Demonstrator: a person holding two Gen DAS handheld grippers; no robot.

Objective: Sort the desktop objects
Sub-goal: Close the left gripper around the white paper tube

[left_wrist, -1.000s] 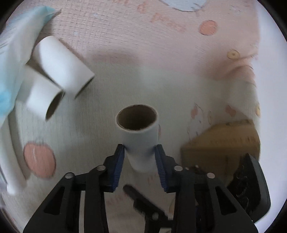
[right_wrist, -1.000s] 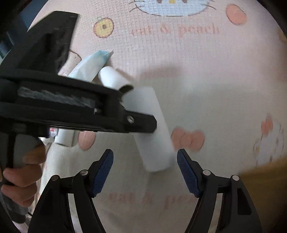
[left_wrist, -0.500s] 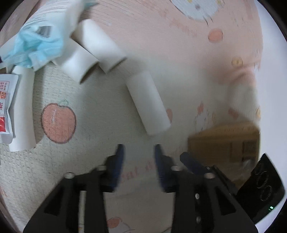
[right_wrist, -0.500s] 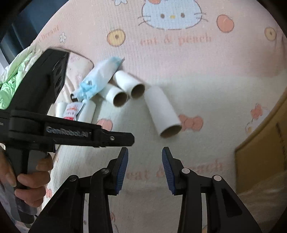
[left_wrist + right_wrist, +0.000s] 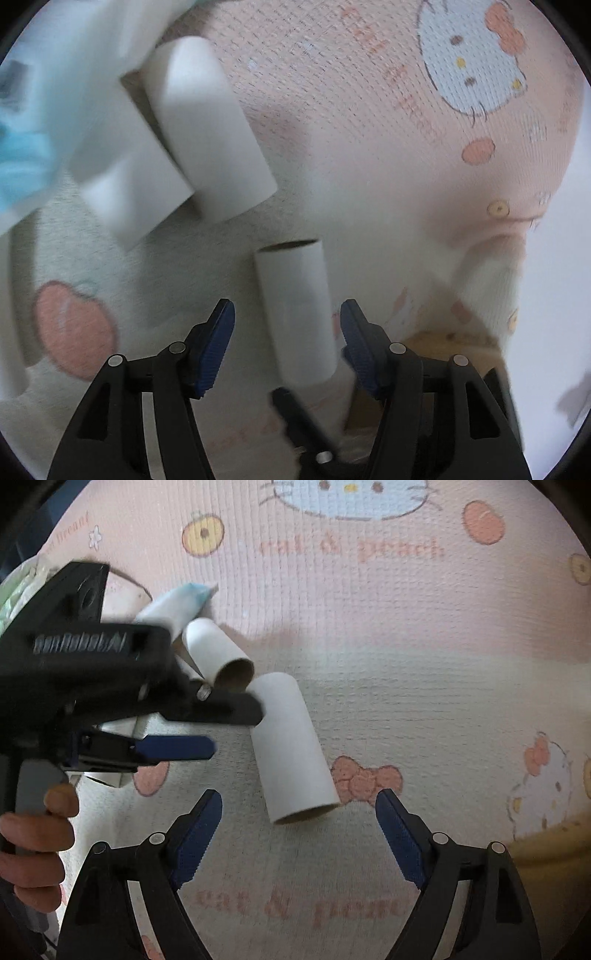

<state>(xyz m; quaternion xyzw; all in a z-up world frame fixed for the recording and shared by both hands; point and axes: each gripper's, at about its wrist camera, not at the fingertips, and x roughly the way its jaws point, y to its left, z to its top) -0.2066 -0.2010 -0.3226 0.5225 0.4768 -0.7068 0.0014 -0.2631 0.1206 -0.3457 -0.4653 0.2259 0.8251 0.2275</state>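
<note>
The loose cardboard tube (image 5: 295, 314) lies on the printed cloth (image 5: 369, 129), between the left gripper (image 5: 287, 332) fingers, jaws wide, not touching; right gripper (image 5: 298, 834) gapes empty nearby; centre the tube, then squeeze gently to avoid crushing it

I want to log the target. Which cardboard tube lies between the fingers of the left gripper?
The lone tube, lying apart from the other tubes grouped beside the blue face mask; the left gripper is open around it.
</note>
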